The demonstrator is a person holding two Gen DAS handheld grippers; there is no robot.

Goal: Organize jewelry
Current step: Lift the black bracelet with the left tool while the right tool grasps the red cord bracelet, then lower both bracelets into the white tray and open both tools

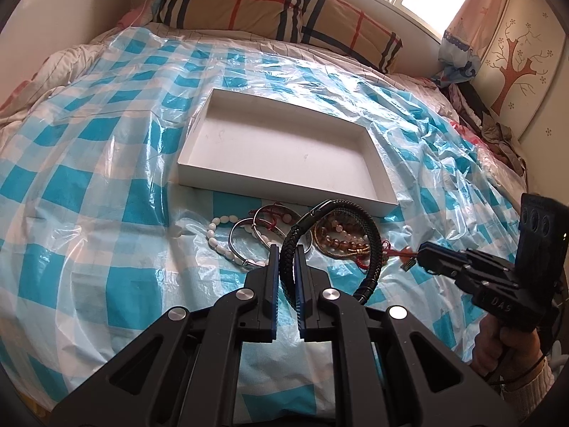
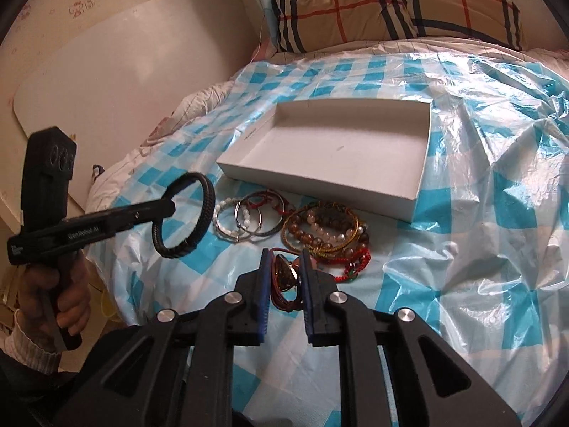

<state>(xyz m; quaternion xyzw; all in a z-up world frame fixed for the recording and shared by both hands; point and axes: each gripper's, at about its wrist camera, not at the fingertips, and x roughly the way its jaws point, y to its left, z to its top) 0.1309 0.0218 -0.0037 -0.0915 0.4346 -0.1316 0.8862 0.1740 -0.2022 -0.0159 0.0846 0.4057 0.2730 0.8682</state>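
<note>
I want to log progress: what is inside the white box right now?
Nothing: the white box shows only its bare floor in both views. The near wall hides a thin strip of floor just behind it. The bracelets lie outside, in front of it.

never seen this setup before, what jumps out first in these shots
The left gripper holds a black braided bracelet up above the bed, while the right gripper is closed on a red-corded amber pendant. Between them lies a heap of beaded bracelets and bangles on the blue checked plastic sheet, just in front of an empty white box.
</note>
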